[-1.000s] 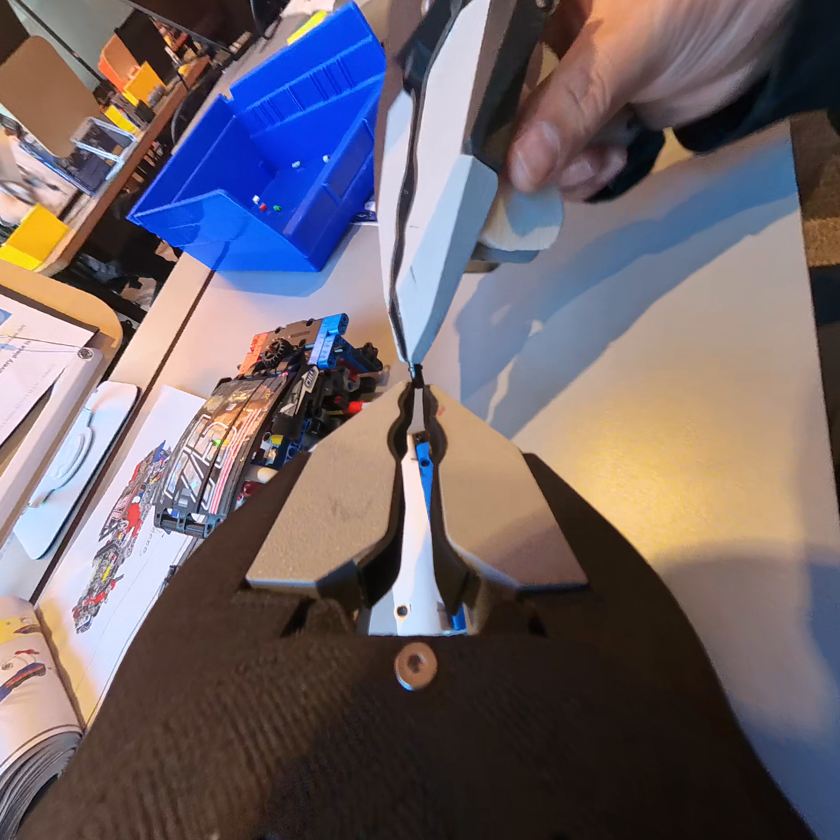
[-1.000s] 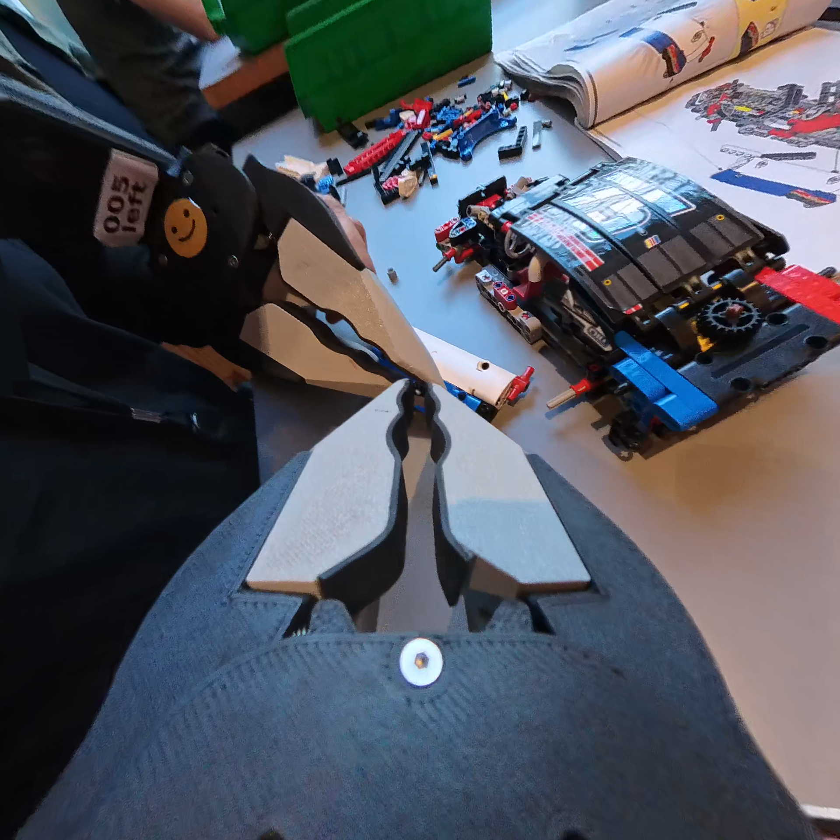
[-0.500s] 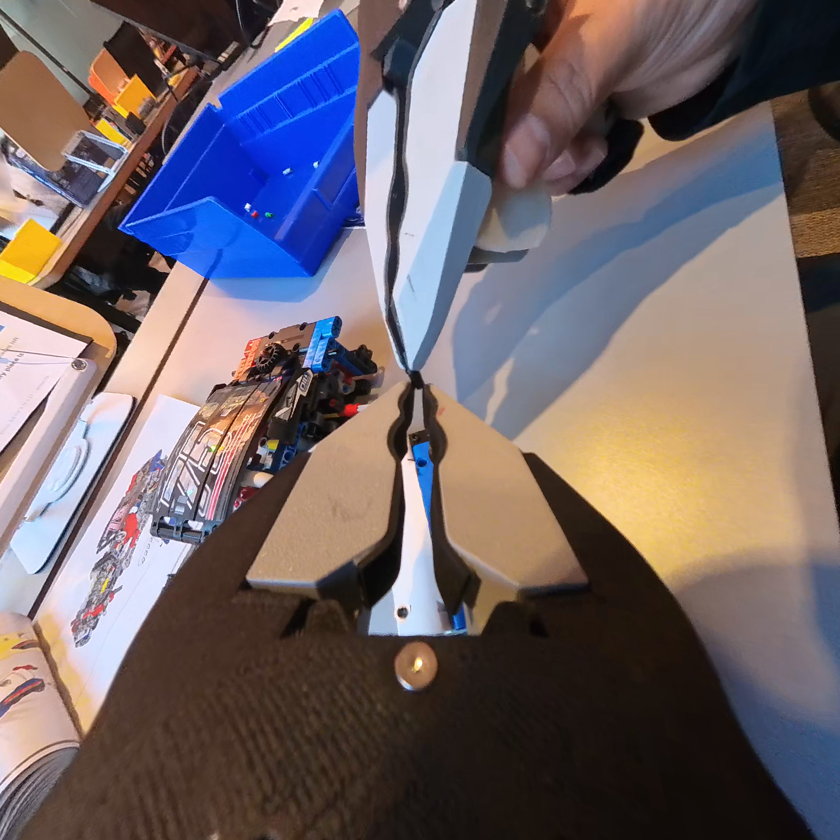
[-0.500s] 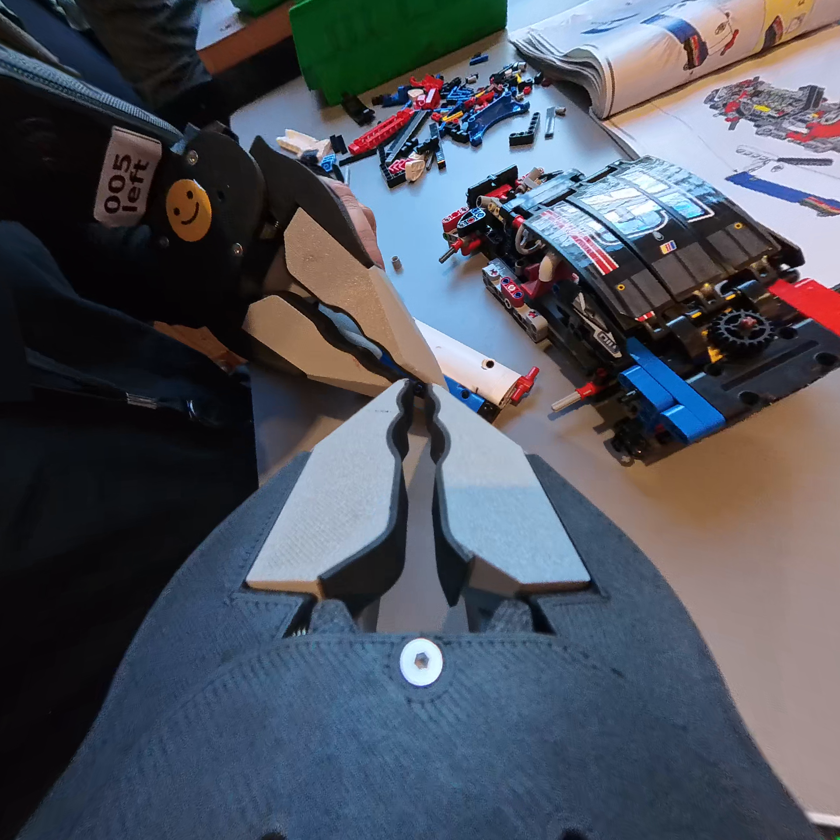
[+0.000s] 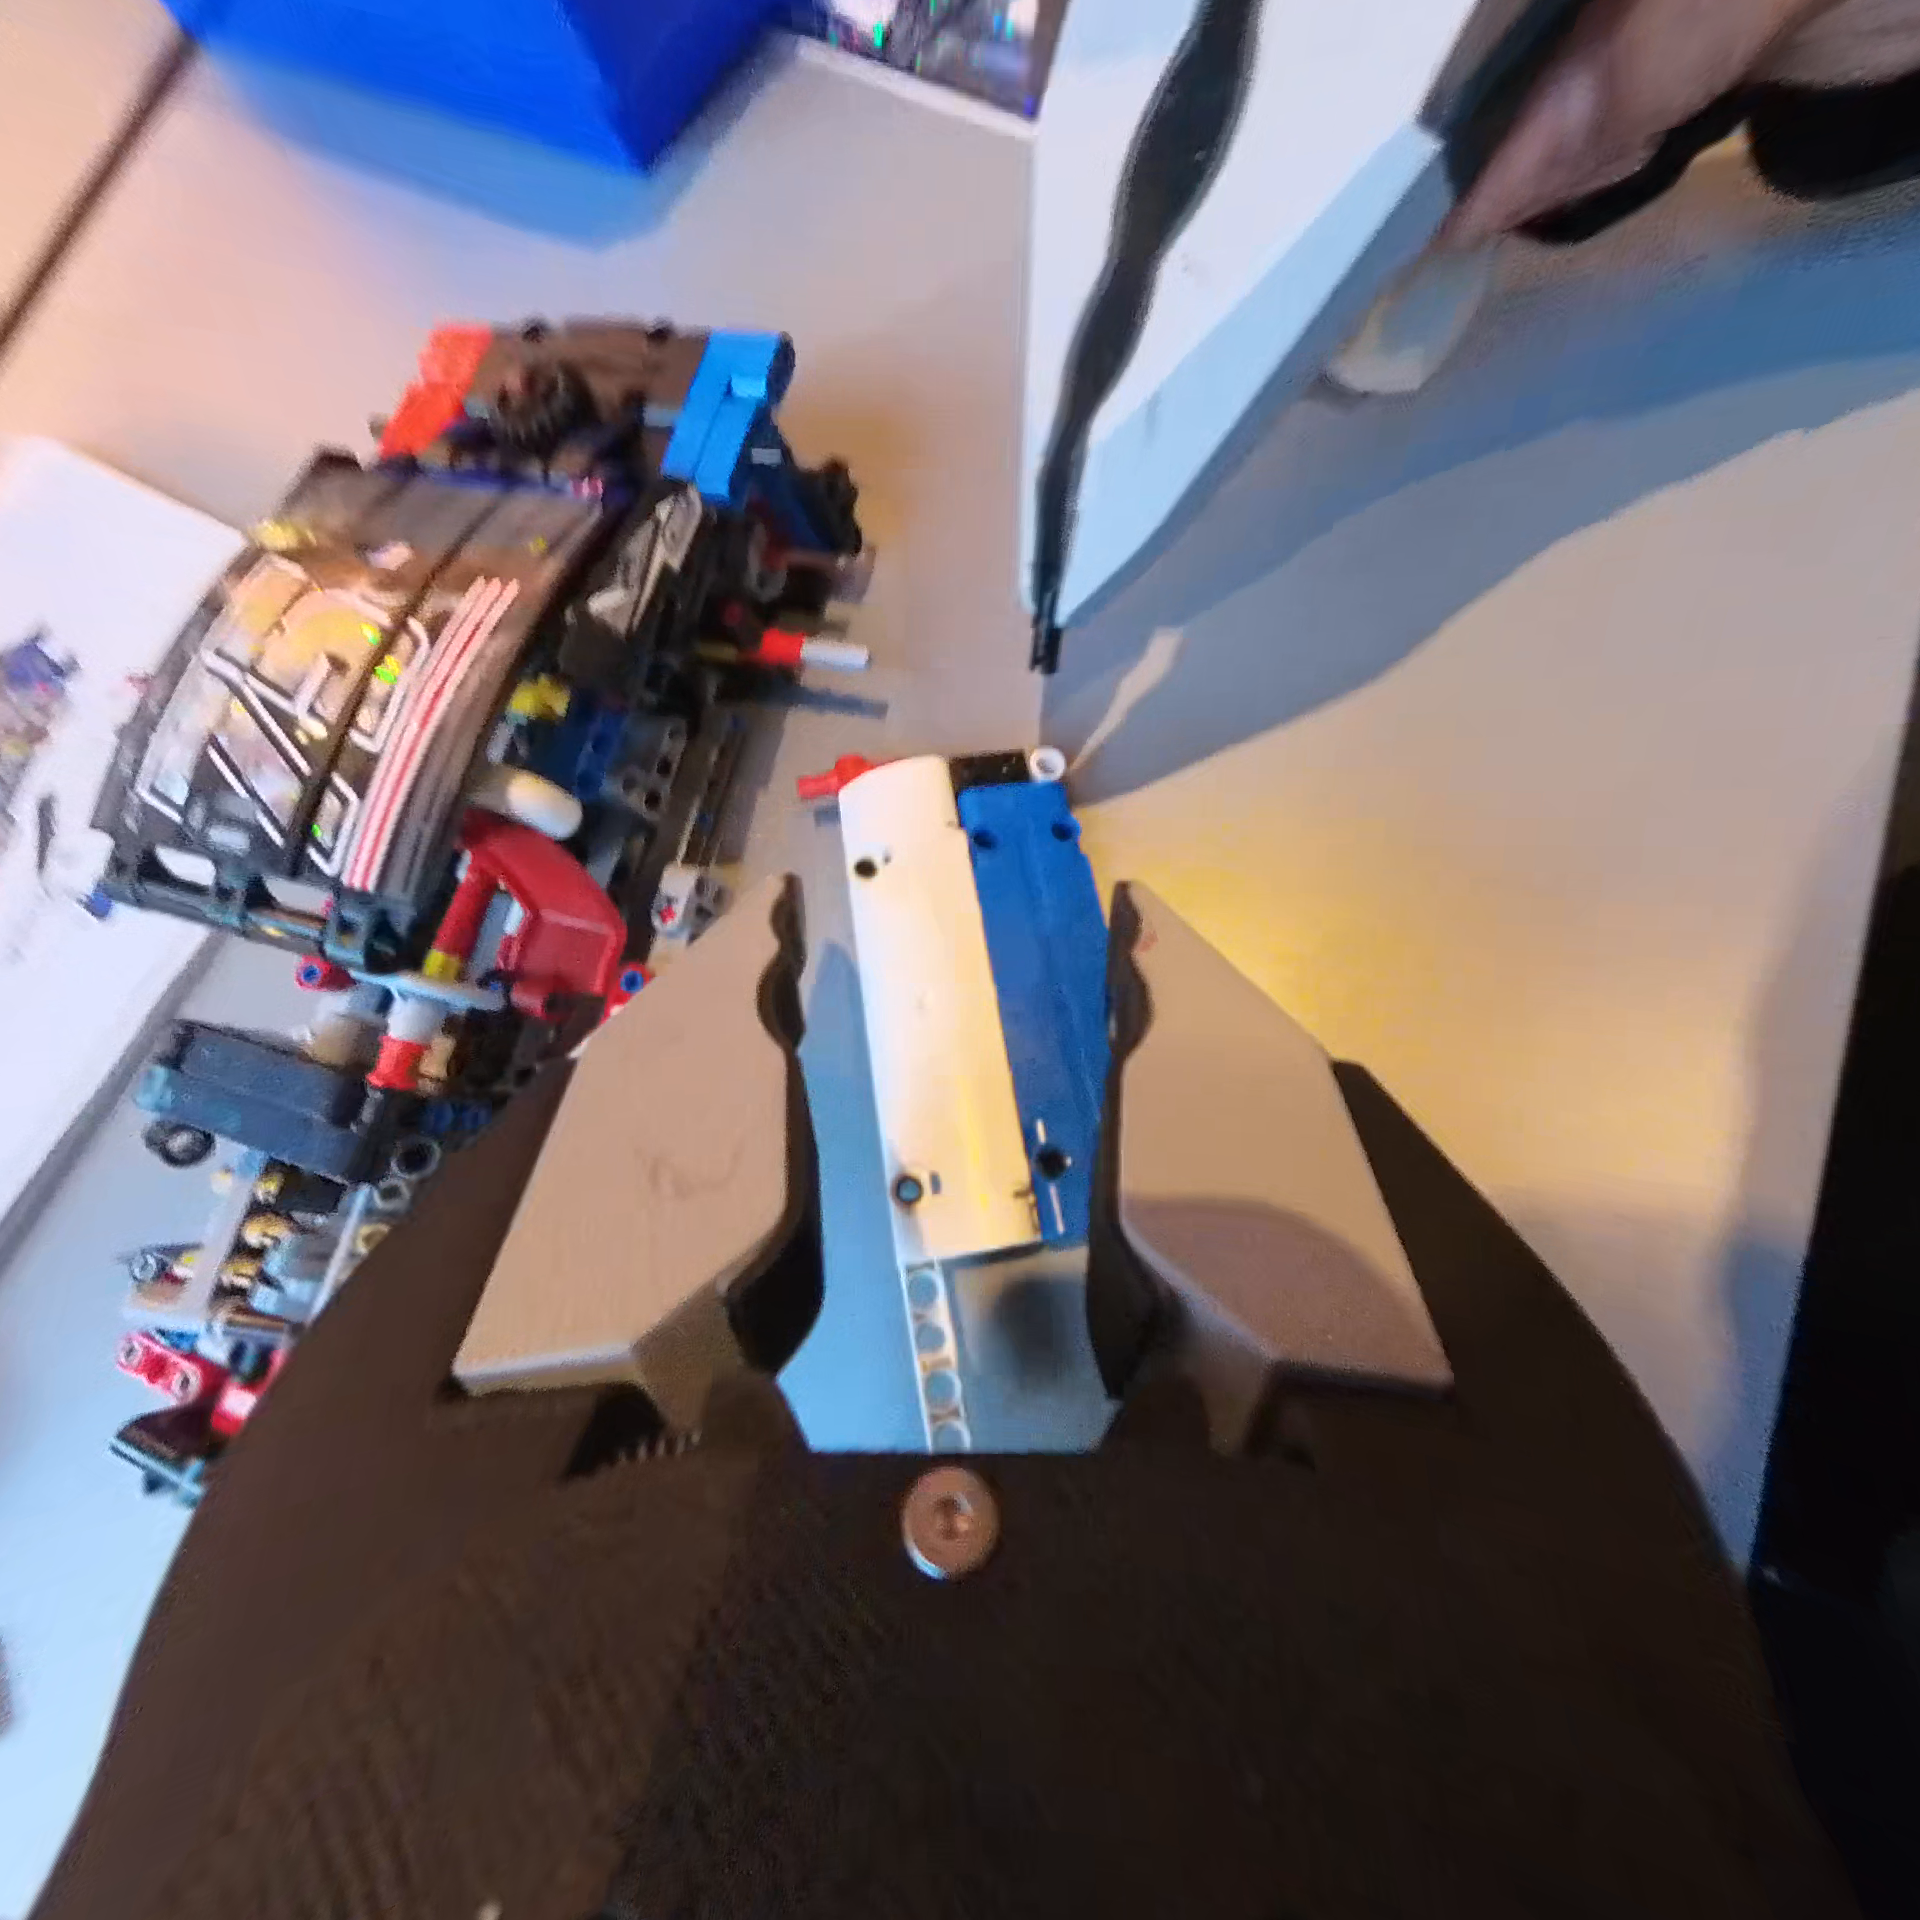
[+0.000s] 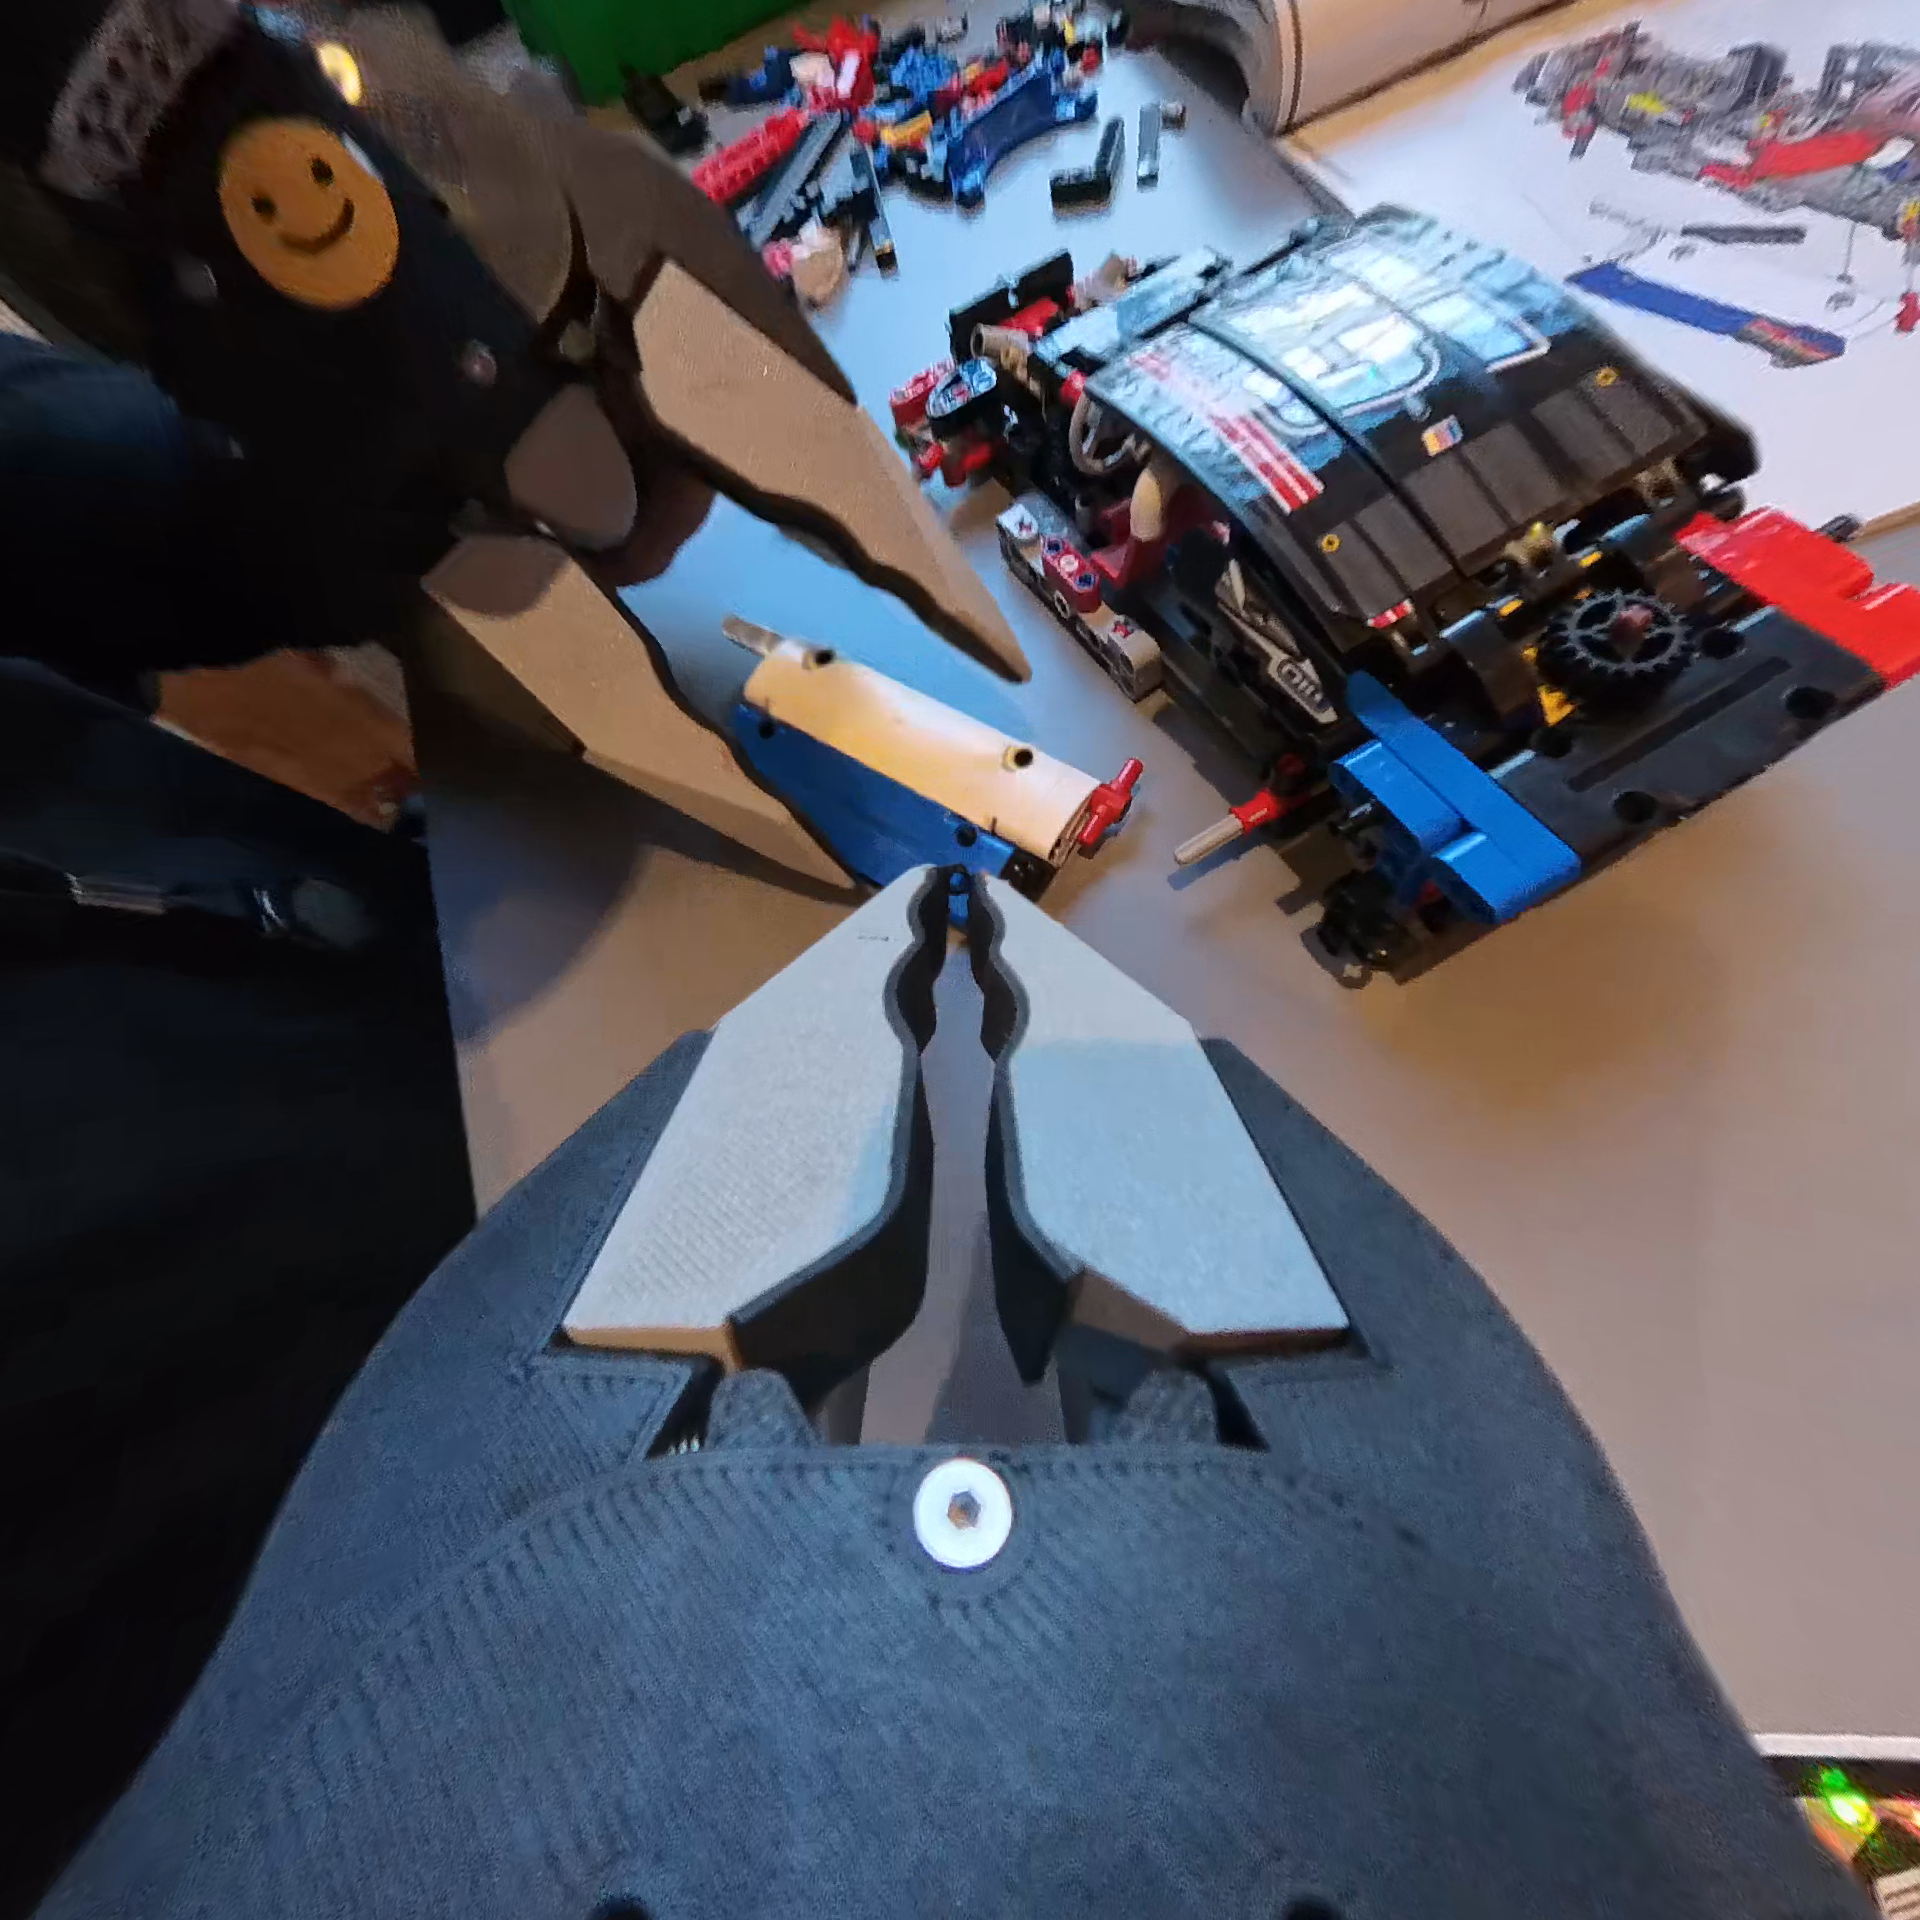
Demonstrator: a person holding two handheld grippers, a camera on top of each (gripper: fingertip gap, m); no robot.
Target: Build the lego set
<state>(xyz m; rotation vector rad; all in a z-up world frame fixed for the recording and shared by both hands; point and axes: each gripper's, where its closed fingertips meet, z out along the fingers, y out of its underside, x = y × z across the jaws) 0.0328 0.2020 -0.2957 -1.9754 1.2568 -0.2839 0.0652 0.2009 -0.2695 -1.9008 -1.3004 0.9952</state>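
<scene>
Panel work is the step in hand: a white and blue panel piece [image 5: 971,997] lies flat on the grey table [image 5: 1455,935], just beside the half-built lego car [image 5: 468,748]. The left gripper [image 5: 951,904] hangs over the panel piece with its fingers spread wide on both sides and not touching it. The right gripper [image 6: 956,888] has its fingers pressed together at the end of the panel piece nearest to it. A tiny dark bit shows at its tips, but I cannot tell if it pinches anything.

Loose lego parts [image 6: 914,114] lie in a pile beyond the car. The open building book [image 6: 1714,187] lies on the far side of the car.

I think the panel piece must go onto the side of the car next. For that, the left gripper should close on the long sides of the panel piece. Then it can lift the piece and line its red pin [image 6: 1107,805] up with a hole in the car.
</scene>
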